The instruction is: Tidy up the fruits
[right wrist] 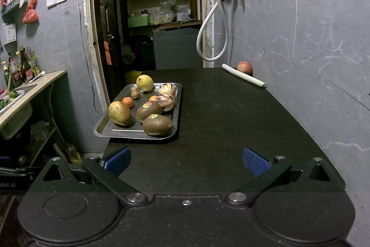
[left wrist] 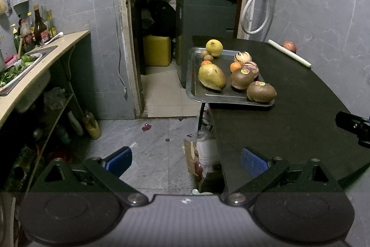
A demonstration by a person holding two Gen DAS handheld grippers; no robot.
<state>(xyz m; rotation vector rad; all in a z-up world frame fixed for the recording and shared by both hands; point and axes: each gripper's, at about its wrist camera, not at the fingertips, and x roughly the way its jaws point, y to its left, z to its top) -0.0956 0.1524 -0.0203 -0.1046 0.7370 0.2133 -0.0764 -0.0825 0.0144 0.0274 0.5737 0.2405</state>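
A metal tray [left wrist: 208, 97] [right wrist: 111, 132] sits on the left edge of the black table [left wrist: 300, 96] [right wrist: 231, 119], overhanging it. On it lie a yellow mango [left wrist: 211, 76] [right wrist: 119, 113], two brown kiwis [left wrist: 261, 92] [right wrist: 157, 125], a yellow round fruit [left wrist: 214, 48] [right wrist: 145, 82], two oranges, striped melons [left wrist: 242, 57] [right wrist: 167, 89] and small brown fruits. A red apple [left wrist: 289, 46] [right wrist: 244, 67] sits apart at the table's far right by the wall. My left gripper [left wrist: 186, 162] is open and empty, low over the floor beside the table's near left corner. My right gripper [right wrist: 186, 161] is open and empty over the table's near end.
A white roll [left wrist: 289, 56] [right wrist: 242, 78] lies in front of the apple. A counter with a sink [left wrist: 27, 66] and bottles stands at left. A doorway to a storeroom is behind the tray. The right gripper's body [left wrist: 353, 125] shows at the left wrist view's right edge.
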